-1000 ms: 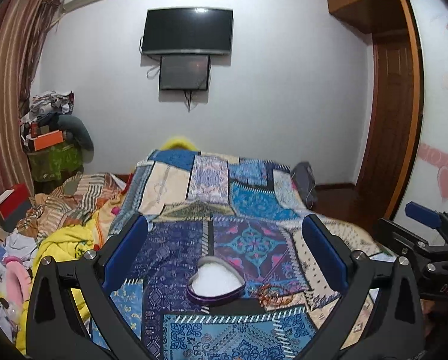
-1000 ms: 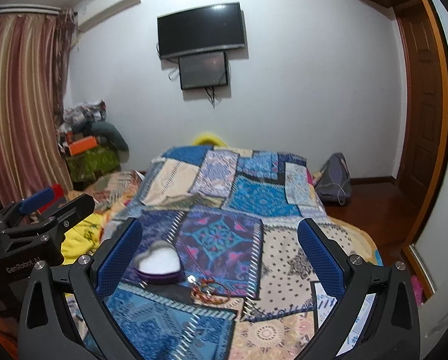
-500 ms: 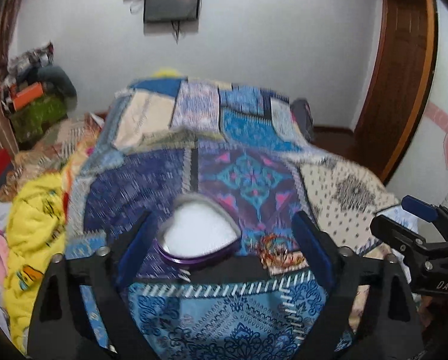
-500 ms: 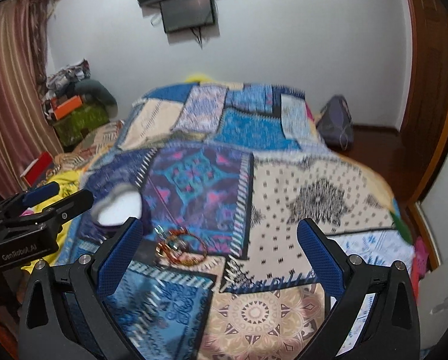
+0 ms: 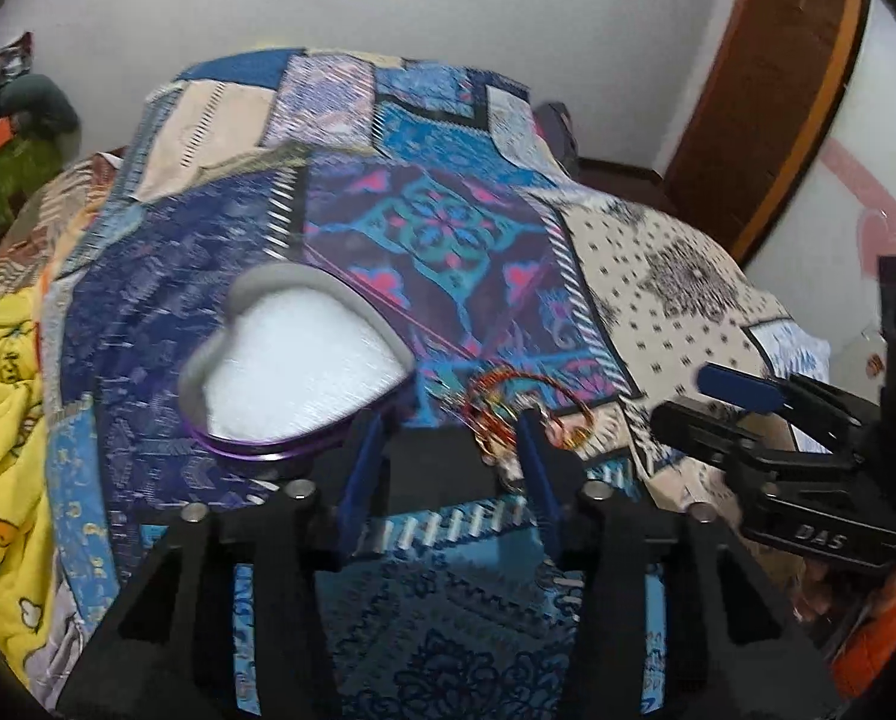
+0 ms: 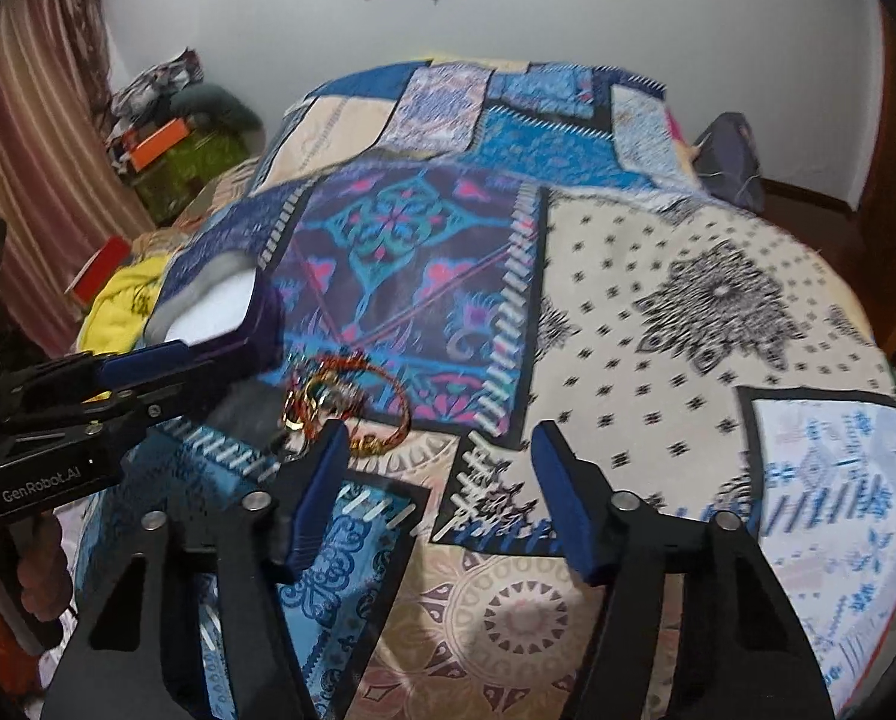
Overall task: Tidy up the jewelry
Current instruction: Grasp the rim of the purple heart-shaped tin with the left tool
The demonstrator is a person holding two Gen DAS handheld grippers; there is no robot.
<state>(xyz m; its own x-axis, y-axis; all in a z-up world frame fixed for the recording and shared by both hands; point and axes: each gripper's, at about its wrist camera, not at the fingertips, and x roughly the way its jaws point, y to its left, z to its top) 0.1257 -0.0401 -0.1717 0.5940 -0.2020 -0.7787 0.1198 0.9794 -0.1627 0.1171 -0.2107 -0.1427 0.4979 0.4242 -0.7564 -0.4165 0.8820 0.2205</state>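
Left claw (image 5: 451, 420) parted near bangles (image 5: 526, 402), right claw (image 6: 442, 450) parted, yellow blanket (image 5: 1, 396) left-view only.

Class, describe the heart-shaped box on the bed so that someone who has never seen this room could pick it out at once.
Start at the patchwork quilt that covers the bed and go to its near end, on the dark blue patch. There lies the heart-shaped box, open, just left of a tangle of red and gold bangles. Its white inside and purple rim set it apart from the jewelry beside it.

- Even, soft indoor light, no hard shadows.
- Motion blur smears the quilt (image 5: 436, 228) in both views.
- Fisheye bends the walls; corners go black.
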